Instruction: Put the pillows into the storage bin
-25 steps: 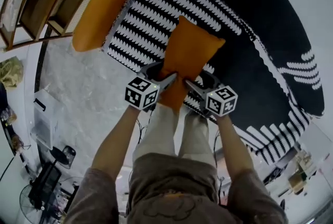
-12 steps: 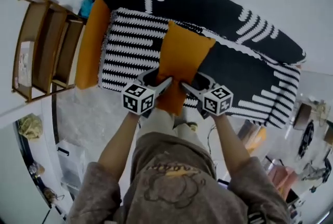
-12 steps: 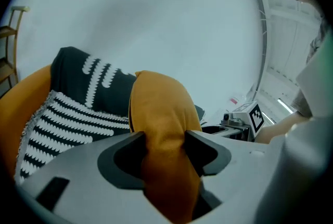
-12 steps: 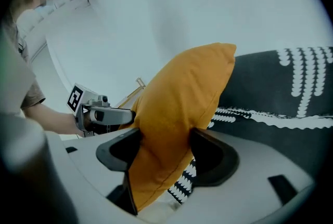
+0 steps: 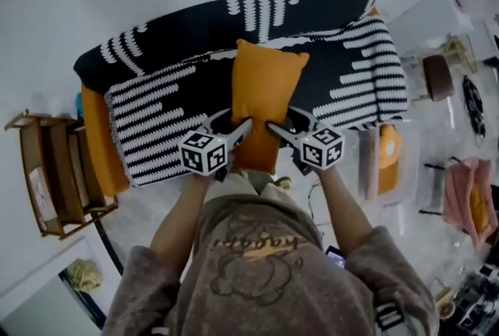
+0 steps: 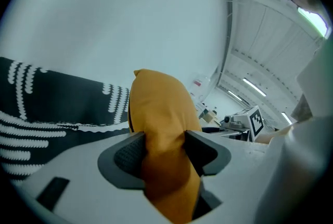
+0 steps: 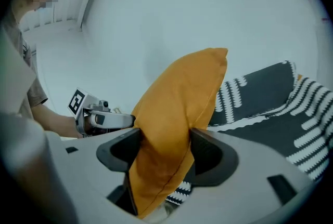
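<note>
Near end of the orange pillow (image 5: 263, 97) drops out of sight between the left gripper (image 5: 234, 124) and right gripper (image 5: 284, 122). In the left gripper view its bottom is covered by the gripper's own body. A strip of the sofa (image 5: 171, 100) is covered behind it. Clear bin (image 5: 409, 167) at right has an orange thing (image 5: 387, 159) inside, shape unclear through the wall. Pink item (image 5: 466, 206) by the right edge, kind unclear. Clutter (image 5: 468, 22) at top right is too small to name.

No legible text or labels
</note>
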A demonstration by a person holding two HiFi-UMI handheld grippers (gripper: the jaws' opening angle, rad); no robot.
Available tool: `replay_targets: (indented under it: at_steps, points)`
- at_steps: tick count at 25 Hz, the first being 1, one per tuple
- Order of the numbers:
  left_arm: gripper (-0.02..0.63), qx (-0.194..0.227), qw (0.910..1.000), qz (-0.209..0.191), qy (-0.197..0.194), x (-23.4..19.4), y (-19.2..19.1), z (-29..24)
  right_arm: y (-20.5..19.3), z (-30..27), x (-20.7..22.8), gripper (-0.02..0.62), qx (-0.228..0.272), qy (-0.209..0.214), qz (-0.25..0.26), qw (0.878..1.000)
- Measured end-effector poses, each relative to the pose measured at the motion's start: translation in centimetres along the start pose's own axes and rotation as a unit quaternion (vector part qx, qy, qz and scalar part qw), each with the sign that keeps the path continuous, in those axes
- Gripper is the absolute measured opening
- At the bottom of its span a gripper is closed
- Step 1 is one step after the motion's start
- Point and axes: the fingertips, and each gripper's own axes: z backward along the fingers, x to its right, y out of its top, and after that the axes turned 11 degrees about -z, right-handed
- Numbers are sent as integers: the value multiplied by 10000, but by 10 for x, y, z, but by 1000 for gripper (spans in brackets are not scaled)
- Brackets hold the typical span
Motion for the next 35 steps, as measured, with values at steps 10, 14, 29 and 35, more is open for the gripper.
replay_targets:
  at_steps: [10,14,29,35]
  points:
    - [244,-472,9793,-952,-1725,303,-12,-186,-37,330,139,298,1603,-1353,-607,9759]
    - [244,-778,9590,-1286,-2402,413,-30,-242,-67,444,178,296,2123,-1933,-962,9530]
    - [242,-1949,8388,-2242,-4562,701,-107,-430,-168,723,313,293,3653,-3754,-2331,8193]
    - [242,-2316,7774,-2554,-5260,796,-124,-497,-189,810,359,293,4088,-4346,-2747,7540]
